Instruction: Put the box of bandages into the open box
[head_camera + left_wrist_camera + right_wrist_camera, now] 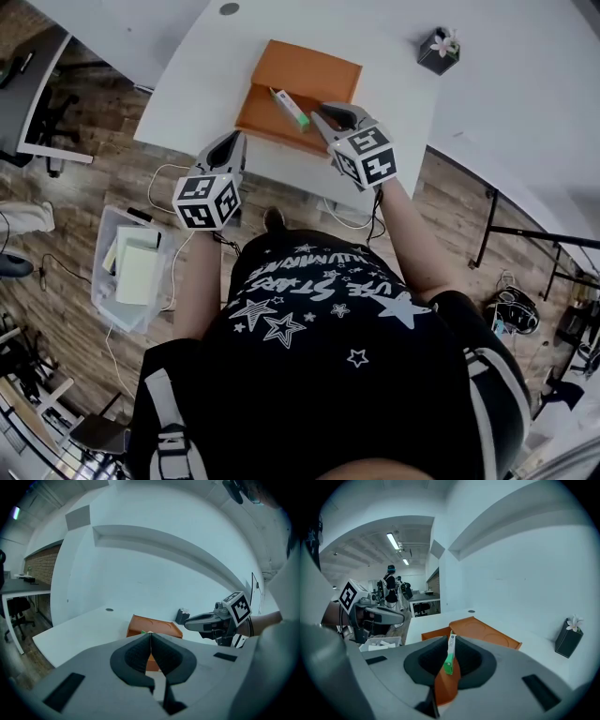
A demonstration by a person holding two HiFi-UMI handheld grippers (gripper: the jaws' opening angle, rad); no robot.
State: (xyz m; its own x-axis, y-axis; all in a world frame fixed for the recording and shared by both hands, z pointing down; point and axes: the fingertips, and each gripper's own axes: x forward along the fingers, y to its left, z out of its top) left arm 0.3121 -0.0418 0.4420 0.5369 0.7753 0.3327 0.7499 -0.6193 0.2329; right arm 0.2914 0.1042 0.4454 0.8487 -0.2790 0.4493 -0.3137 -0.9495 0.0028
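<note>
The open orange box (305, 70) sits on the white table (206, 84) with its lid propped up behind. The white and green box of bandages (290, 108) lies in its tray, green end nearest me. My right gripper (317, 111) hovers just above that end; in the right gripper view its jaws (451, 640) stand a narrow gap apart, and the bandage box (449, 654) and the orange box (487, 631) show through the gap, untouched. My left gripper (234, 139) hangs at the table's near edge, left of the orange box (157, 625), pads (140, 651) pressed together on nothing.
A small dark pot with a flower (438, 50) stands at the table's far right. On the wooden floor to the left are a clear plastic bin (131, 267) with papers and loose cables. A desk and office chair (42, 112) lie further left.
</note>
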